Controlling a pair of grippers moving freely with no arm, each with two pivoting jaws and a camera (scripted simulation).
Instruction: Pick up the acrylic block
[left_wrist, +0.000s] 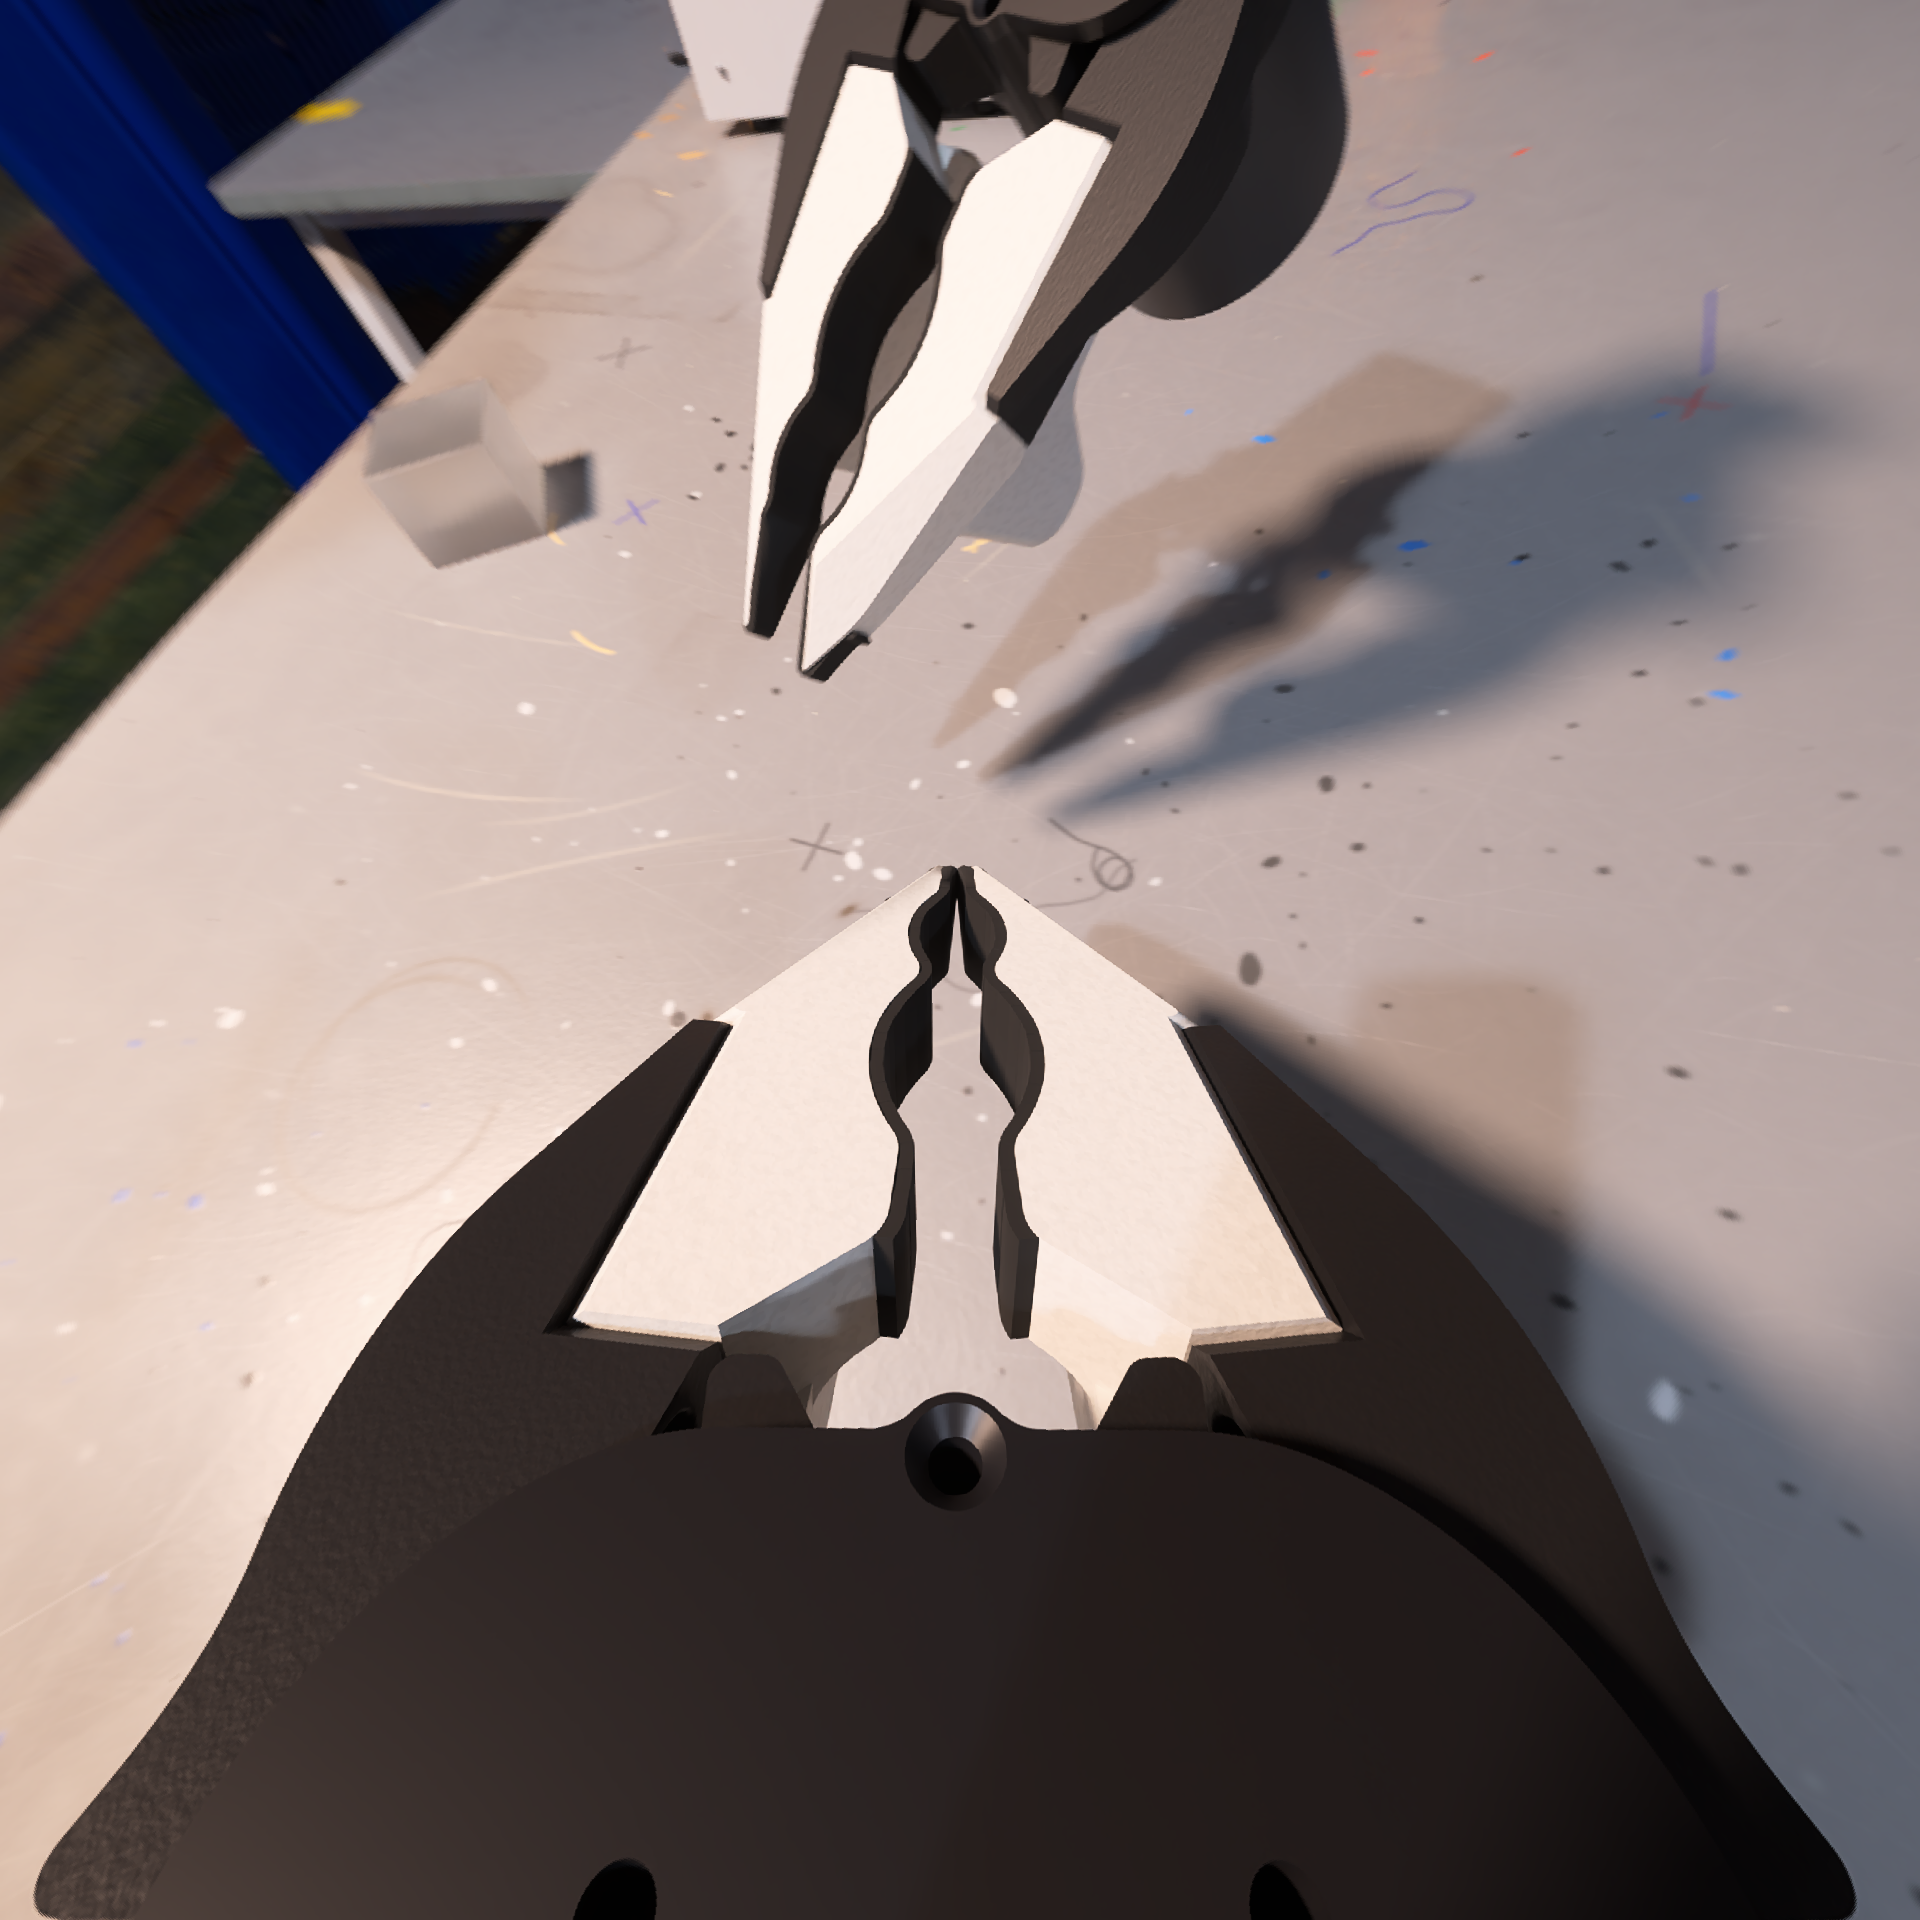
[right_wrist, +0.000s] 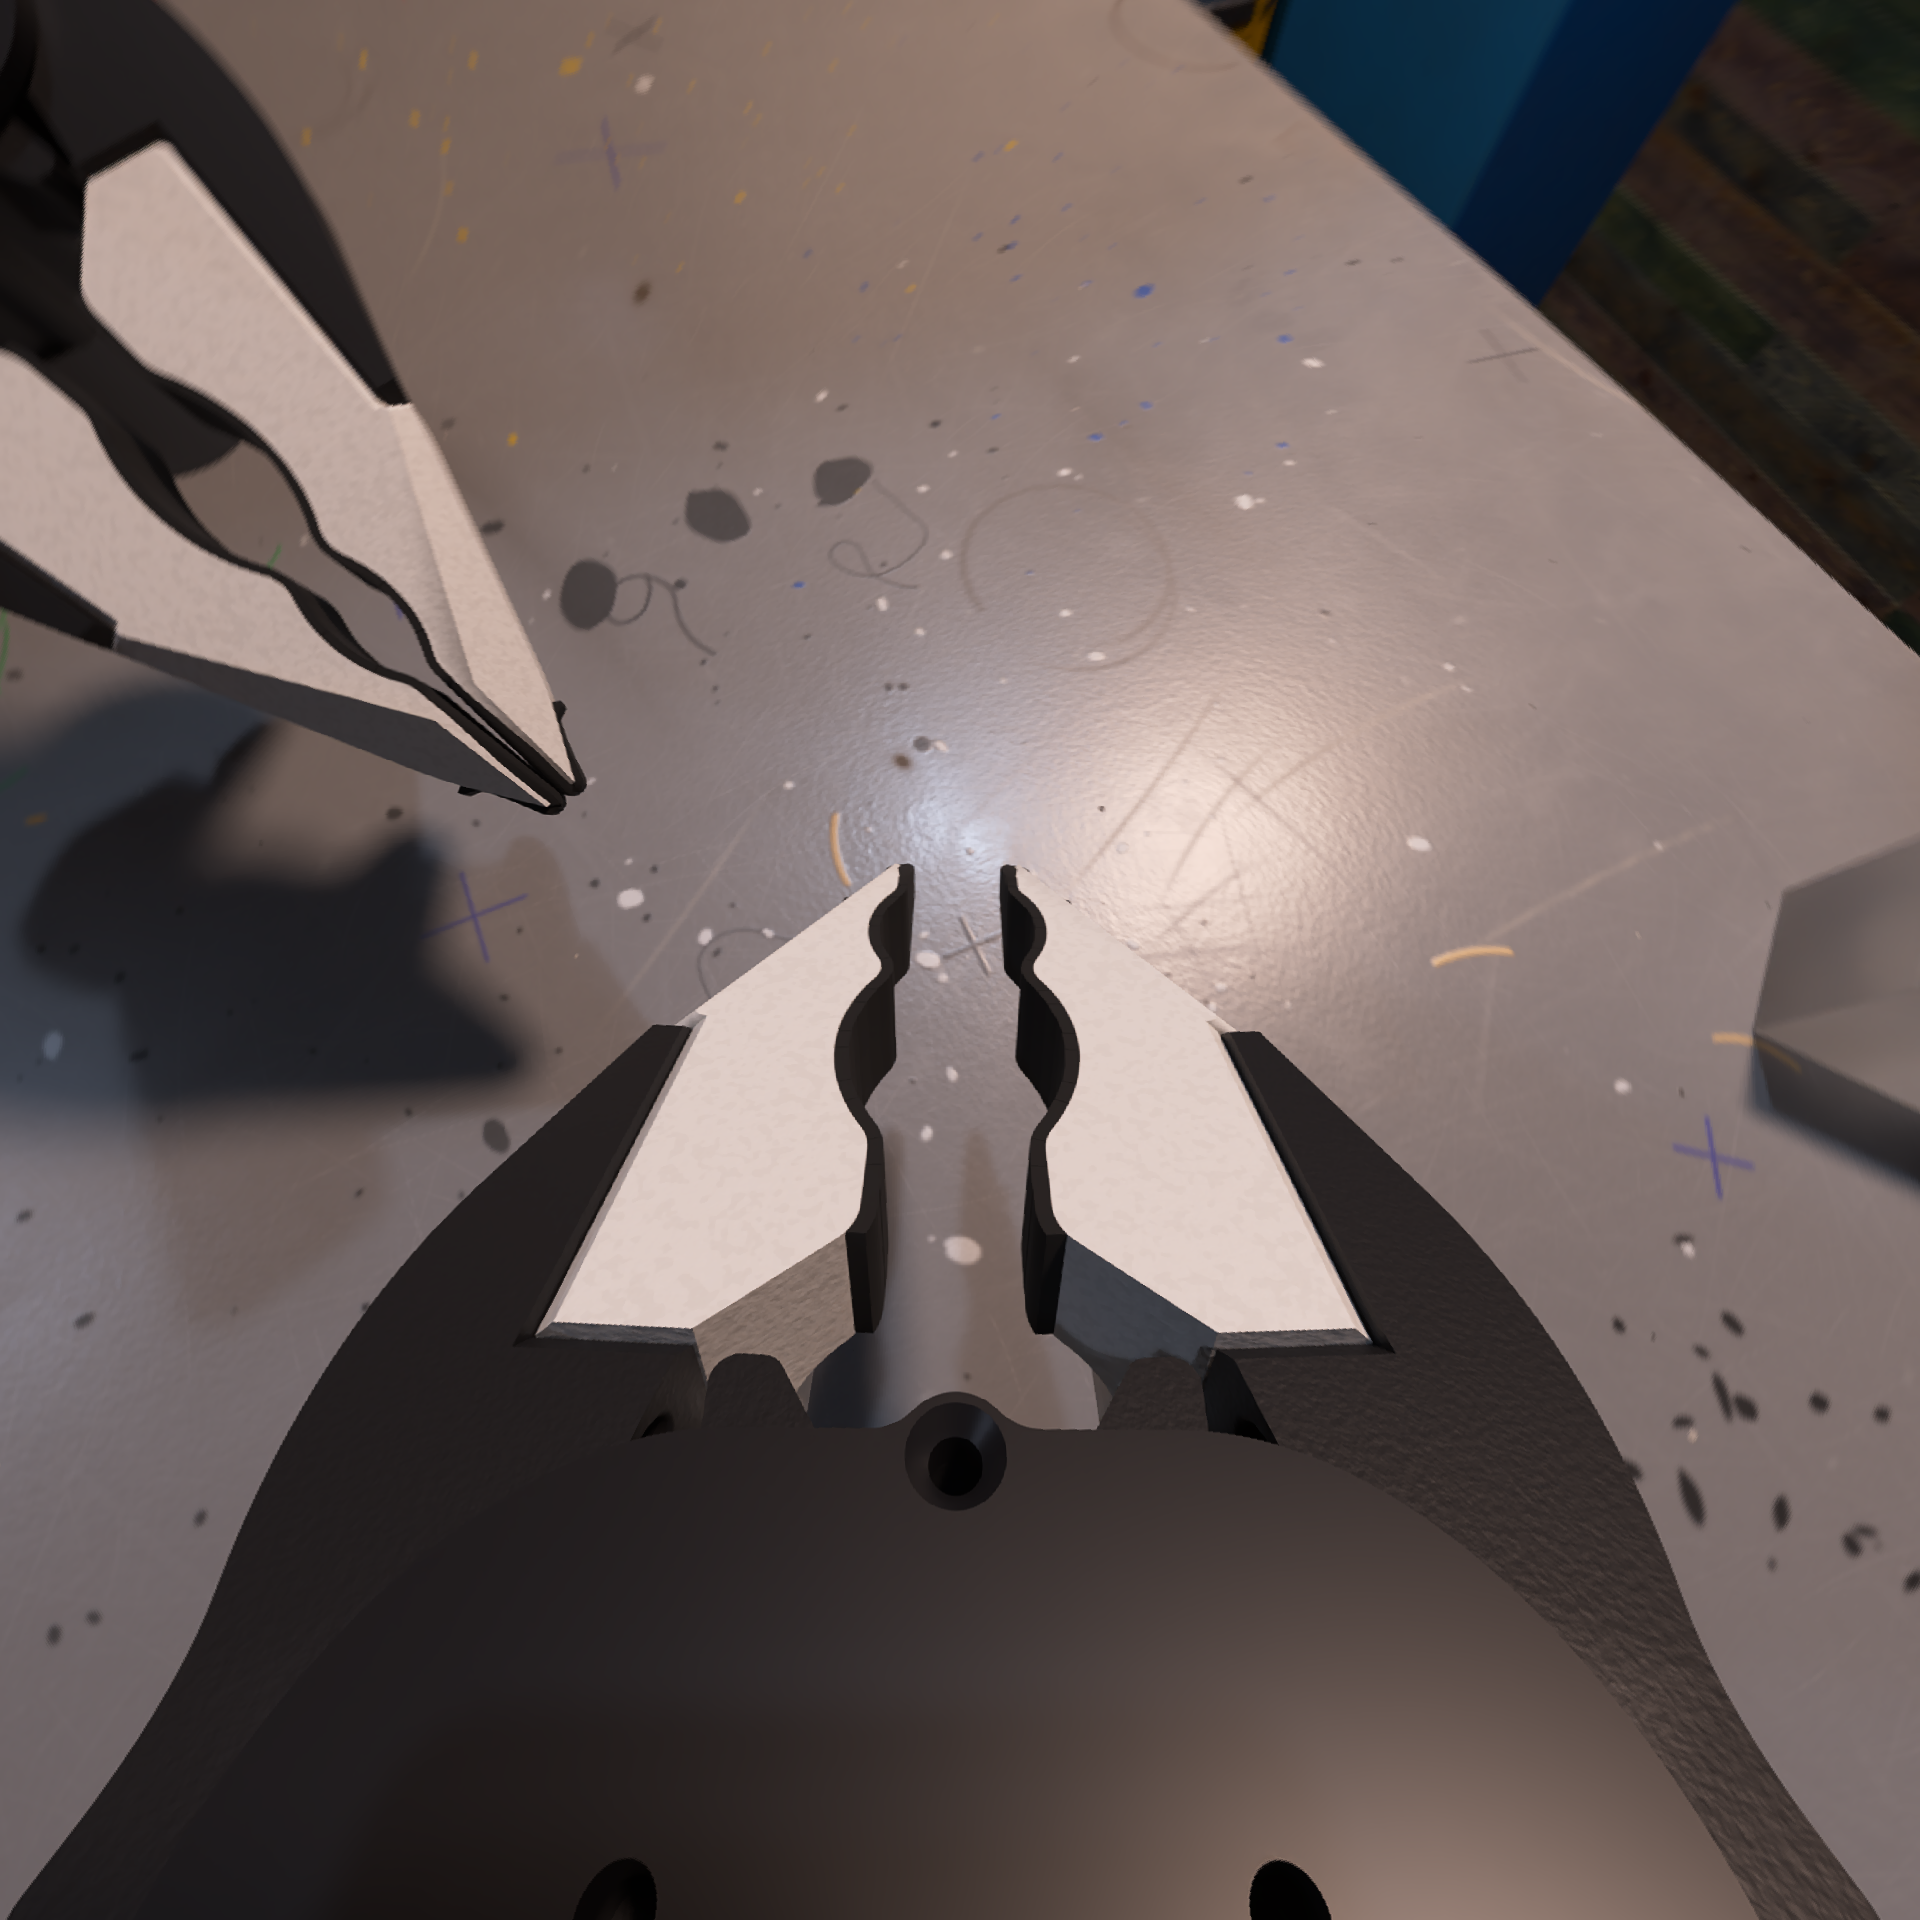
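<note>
The acrylic block (left_wrist: 457, 478) is a clear, frosted-looking cube that rests on the speckled table near its left edge; in the right wrist view it is cut off at the right border (right_wrist: 1849, 997). My left gripper (left_wrist: 956, 873) is shut and empty above the middle of the table, far from the block. It also shows in the right wrist view (right_wrist: 561, 795) at the upper left, tips together. My right gripper (right_wrist: 956, 873) is open with a narrow gap and empty. In the left wrist view it (left_wrist: 795, 649) hangs facing mine, to the right of the block and apart from it.
The paint-speckled table (left_wrist: 416, 935) ends in an edge just left of the block. A blue post (left_wrist: 156, 208) and a second grey table (left_wrist: 447, 135) stand beyond it. A white box (left_wrist: 748, 62) sits at the far end. Gripper shadows (left_wrist: 1351, 623) fall to the right.
</note>
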